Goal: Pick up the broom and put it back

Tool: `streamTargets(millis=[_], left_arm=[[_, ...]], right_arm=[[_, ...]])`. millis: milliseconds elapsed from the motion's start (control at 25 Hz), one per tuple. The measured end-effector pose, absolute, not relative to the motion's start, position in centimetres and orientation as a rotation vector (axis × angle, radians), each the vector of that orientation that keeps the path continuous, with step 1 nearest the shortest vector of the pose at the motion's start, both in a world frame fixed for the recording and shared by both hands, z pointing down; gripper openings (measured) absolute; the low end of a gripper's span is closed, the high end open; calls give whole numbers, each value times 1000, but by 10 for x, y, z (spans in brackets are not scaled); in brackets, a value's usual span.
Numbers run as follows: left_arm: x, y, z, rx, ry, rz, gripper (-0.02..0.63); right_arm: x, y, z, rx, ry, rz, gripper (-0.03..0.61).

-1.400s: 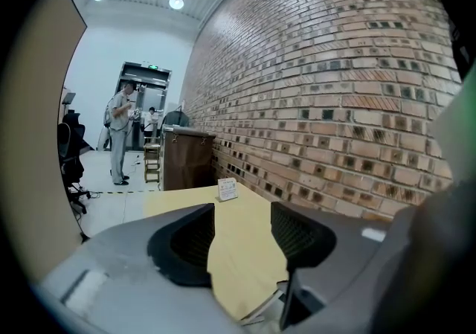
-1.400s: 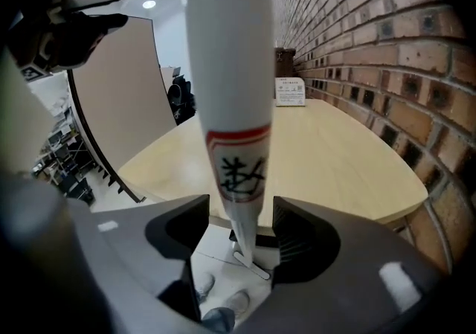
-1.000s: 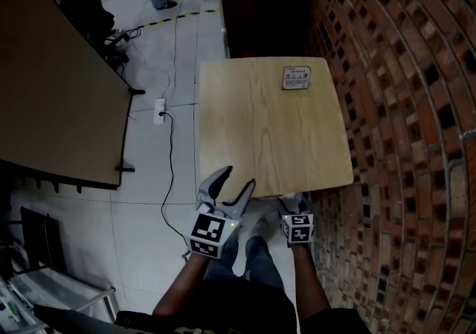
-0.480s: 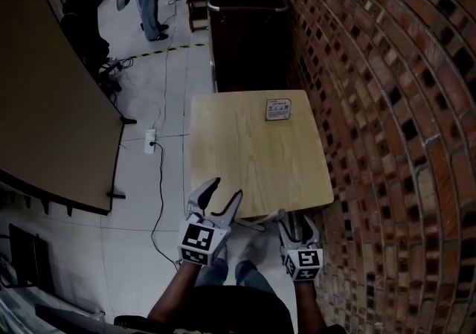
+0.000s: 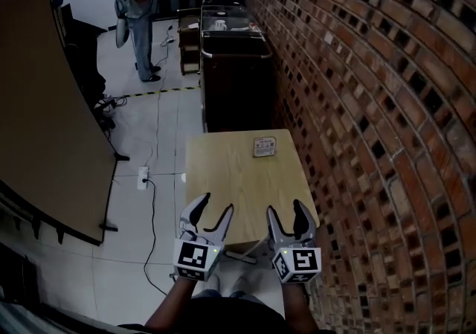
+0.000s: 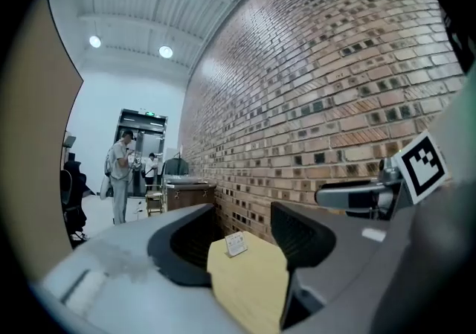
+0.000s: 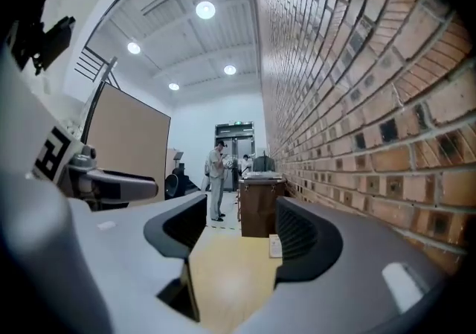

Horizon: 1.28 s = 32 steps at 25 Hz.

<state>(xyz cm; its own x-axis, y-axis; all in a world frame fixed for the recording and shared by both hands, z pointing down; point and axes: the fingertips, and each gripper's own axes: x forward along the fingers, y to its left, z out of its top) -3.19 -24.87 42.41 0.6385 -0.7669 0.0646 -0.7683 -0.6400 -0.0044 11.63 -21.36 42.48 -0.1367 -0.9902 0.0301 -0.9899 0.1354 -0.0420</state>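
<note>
- Dark cabinet [image 5: 236,79]: stands at 12 o'clock from the worktop [image 5: 223,176], against the brick wall [image 5: 372,102]. Its rimmed top holds a small white item [image 5: 219,25], too small to identify.
- Broom: no view shows it, so its place relative to the fingers cannot be told.
- Left gripper [image 5: 214,204]: fingers apart, nothing between them; held at the worktop's 6 o'clock edge, towards its 7 o'clock corner.
- Right gripper [image 5: 286,210]: fingers apart, nothing between them; held at the 6 o'clock edge, towards the 5 o'clock corner.
- Worktop: pale wood; one small card [image 5: 264,147] at 1 o'clock on it, well apart from both grippers.
- Head view only: brown panel [image 5: 44,102] at 9 o'clock; power strip [image 5: 142,177] and cable on the floor beside the worktop.
- Left gripper view: left gripper [image 6: 242,239] frames the card [image 6: 236,244]; right gripper [image 6: 372,195] at 3 o'clock.
- Right gripper view: right gripper [image 7: 239,239] frames the worktop [image 7: 223,273], with the cabinet [image 7: 256,206] and a standing person [image 7: 217,180] beyond; left gripper [image 7: 104,184] at 9 o'clock.
</note>
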Motion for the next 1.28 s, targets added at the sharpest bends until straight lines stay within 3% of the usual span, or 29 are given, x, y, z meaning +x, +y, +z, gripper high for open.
streamTargets(millis=[200,600,920,1000,1280], left_arm=[[-60,-247,392,2812,-1421,-30,235],[-86,-212,385,2838,-1447,16,235],[-82,-101,390,2775,-1607,-27,233],[-89,-62,400,2704,-1661,1,205],[-60,18,416,2652,-1678,50,203]], right_arm=[[89,-216,389,-2037,2336,22,282],[68,-177,373,-2101,2285,177,282],[78,-63,395,-1976,2328,91,282],[86,-23,401,-1938,2355,59,282],[129,51,399,-1981,2366,189,282]])
